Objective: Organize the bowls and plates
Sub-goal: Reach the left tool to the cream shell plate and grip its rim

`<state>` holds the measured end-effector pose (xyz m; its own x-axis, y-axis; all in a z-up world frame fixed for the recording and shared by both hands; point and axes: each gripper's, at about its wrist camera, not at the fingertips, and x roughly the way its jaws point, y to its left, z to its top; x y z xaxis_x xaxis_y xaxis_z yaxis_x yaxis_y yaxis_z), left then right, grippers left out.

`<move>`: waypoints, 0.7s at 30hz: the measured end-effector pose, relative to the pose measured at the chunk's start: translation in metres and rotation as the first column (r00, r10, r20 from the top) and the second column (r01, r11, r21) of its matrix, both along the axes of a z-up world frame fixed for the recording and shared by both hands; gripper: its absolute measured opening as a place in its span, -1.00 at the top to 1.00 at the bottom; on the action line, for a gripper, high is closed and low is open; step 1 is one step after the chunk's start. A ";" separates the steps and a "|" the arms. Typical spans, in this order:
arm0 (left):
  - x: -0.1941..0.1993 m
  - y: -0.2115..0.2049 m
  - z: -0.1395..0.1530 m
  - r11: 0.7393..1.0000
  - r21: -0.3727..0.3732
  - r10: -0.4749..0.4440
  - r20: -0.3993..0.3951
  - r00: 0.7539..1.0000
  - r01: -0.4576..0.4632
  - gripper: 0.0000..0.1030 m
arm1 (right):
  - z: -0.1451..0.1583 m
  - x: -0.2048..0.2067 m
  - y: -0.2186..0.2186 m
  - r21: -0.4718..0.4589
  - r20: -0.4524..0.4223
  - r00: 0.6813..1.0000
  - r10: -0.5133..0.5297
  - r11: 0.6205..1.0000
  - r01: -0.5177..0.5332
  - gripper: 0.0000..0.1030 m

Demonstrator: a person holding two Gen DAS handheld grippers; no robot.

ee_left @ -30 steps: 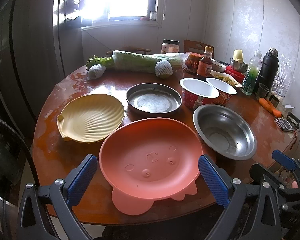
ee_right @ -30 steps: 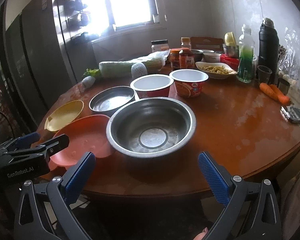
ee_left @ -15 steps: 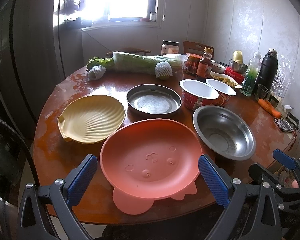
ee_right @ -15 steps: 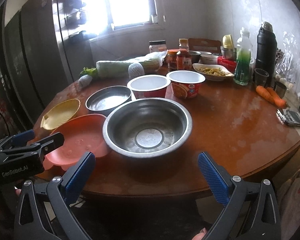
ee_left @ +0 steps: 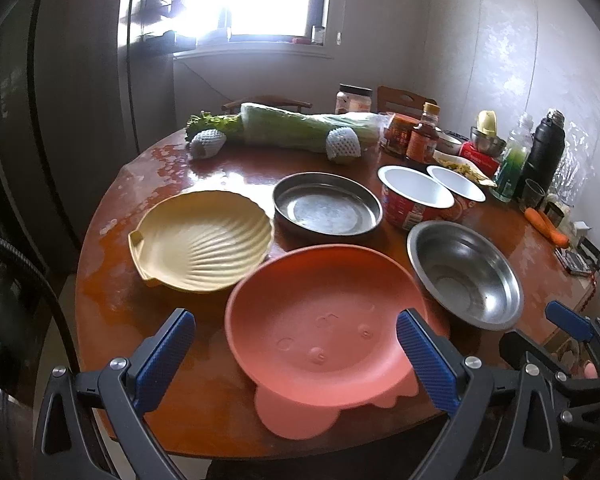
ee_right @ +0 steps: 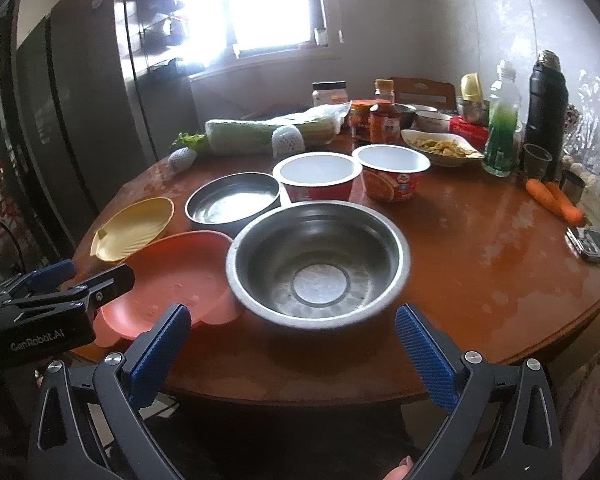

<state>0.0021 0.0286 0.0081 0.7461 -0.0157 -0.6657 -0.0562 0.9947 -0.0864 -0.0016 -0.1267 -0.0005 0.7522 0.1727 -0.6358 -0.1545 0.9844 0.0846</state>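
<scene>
Both grippers have black, triangular-framed arms with silver screws at the joints. The left gripper [ee_left: 296,354] and right gripper [ee_right: 294,350] carry blue ribbed pads [ee_right: 424,354]. White "GenRobot.AI" lettering marks the left gripper's black body.

Round wooden table [ee_left: 112,292], pink plate [ee_left: 320,316], steel bowl [ee_right: 318,264], yellow shell dish [ee_left: 202,240]
</scene>
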 end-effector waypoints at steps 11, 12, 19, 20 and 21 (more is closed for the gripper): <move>0.017 0.055 0.001 0.996 -0.031 0.082 -0.001 0.997 -0.082 -0.98 | 0.007 0.036 0.046 -0.006 -0.017 0.995 0.100 0.995 -0.100 -0.98; 0.020 0.064 0.002 0.995 -0.032 0.096 -0.001 0.995 -0.096 -0.98 | 0.007 0.040 0.051 -0.011 -0.017 0.994 0.109 0.994 -0.109 -0.98; 0.042 0.106 0.005 0.989 0.005 0.148 0.000 0.989 -0.148 -0.98 | 0.009 0.068 0.091 -0.030 -0.039 0.984 0.173 0.984 -0.174 -0.98; 0.045 0.111 0.004 0.989 0.008 0.148 -0.005 0.989 -0.148 -0.98 | 0.008 0.073 0.096 -0.026 -0.045 0.982 0.181 0.983 -0.182 -0.97; 0.051 0.116 0.002 0.989 0.010 0.149 -0.015 0.989 -0.149 -0.98 | 0.008 0.077 0.101 -0.017 -0.053 0.980 0.190 0.981 -0.191 -0.97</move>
<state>0.0528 0.1450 0.0100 0.7292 0.1007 -0.6769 -0.2047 0.9759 -0.0753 0.0750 -0.0260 0.0072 0.6736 0.2955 -0.6775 -0.3356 0.9389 0.0759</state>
